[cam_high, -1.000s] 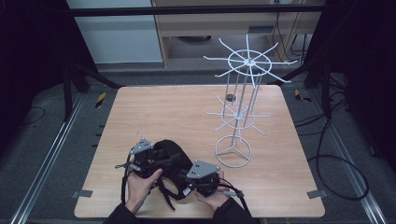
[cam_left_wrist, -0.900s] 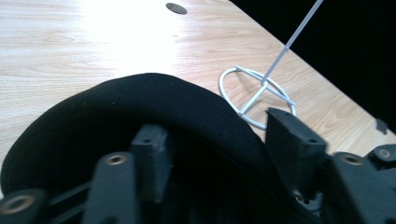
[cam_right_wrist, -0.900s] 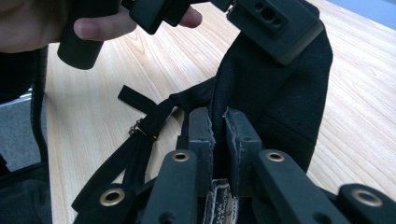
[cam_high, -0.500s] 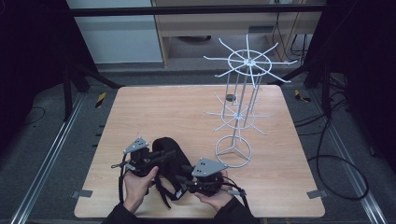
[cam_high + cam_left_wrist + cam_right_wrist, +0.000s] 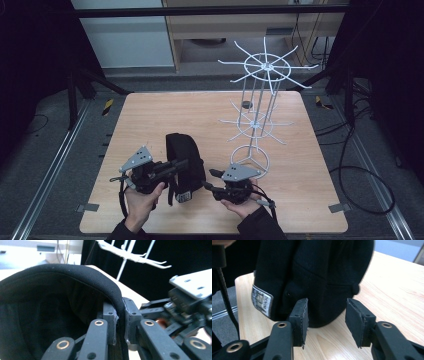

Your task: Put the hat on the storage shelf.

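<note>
A black cap (image 5: 186, 150) stands on its edge on the wooden table (image 5: 150, 115), with a white label (image 5: 262, 301) low on its side. My left gripper (image 5: 182, 163) grips the cap's padded rim (image 5: 100, 277); its jaws have just been closing and now pinch the fabric (image 5: 120, 312). To the right of the cap my right gripper (image 5: 209, 179) points at it. Its jaws have just been opening and stand apart (image 5: 325, 315), with the cap's crown (image 5: 317, 272) just beyond the pads, untouched.
A white wire rack (image 5: 257, 115) with spoke arms stands on a ring base at the table's right half, close behind my right gripper. A small dark object (image 5: 245, 104) sits near its far side. The table's front edge lies just under both hands.
The left gripper has closed on the cap's rim and risen with it. The right gripper has let go of the cap, opened, and drawn back to the right.
</note>
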Demonstrator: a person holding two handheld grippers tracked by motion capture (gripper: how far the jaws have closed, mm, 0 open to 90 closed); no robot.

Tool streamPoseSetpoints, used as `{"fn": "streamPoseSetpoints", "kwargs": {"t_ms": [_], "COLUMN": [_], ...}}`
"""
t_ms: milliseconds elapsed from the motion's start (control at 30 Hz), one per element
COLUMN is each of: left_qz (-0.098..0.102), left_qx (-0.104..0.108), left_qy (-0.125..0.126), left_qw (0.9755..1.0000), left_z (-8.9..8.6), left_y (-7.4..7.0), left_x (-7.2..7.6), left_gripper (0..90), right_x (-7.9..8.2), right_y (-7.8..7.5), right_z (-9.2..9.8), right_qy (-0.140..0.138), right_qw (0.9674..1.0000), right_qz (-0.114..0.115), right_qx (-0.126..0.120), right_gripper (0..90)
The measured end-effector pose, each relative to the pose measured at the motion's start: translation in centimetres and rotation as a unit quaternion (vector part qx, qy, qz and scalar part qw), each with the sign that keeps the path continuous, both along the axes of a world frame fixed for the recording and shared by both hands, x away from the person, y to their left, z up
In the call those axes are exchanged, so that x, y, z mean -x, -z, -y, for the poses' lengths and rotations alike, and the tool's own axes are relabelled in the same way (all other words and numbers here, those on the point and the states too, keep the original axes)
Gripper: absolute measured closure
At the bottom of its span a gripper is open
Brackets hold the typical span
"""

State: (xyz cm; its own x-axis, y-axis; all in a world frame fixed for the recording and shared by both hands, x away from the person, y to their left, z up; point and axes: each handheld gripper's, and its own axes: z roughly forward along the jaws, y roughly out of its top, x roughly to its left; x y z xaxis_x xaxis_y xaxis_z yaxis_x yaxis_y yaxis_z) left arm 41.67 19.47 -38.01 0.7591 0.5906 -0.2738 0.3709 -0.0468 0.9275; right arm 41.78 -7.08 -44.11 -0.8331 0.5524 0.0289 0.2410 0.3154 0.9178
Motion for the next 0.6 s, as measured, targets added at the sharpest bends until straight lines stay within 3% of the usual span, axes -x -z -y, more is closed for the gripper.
{"fn": "streamPoseSetpoints", "kwargs": {"t_ms": [300,400,433,467,600], "left_qz": [-0.008,-0.009,-0.009,-0.007,0.001], "left_qx": [0.007,0.007,0.007,0.005,0.000], "left_qy": [0.009,0.017,0.017,0.025,0.022], "left_qw": [0.9999,0.9998,0.9998,0.9997,0.9998], "left_z": [0.2,0.4,0.4,0.6,0.6], "left_y": [0.2,0.3,0.3,0.3,0.3], "left_x": [-0.1,-0.1,-0.1,0.0,0.1], "left_gripper": [82.2,82.2,82.3,82.3,81.7], "right_x": [0.2,0.3,0.3,0.4,0.4], "right_y": [0.2,0.1,0.1,0.1,-0.3], "right_z": [-0.8,-1.1,-1.1,-1.1,-0.8], "right_qy": [-0.032,-0.037,-0.037,-0.036,-0.037], "right_qw": [0.9992,0.9992,0.9992,0.9993,0.9993], "right_qz": [-0.002,0.000,0.000,-0.002,-0.003], "right_qx": [-0.022,-0.016,-0.016,-0.010,-0.005], "right_gripper": [53.5,68.8,68.8,86.3,89.2]}}
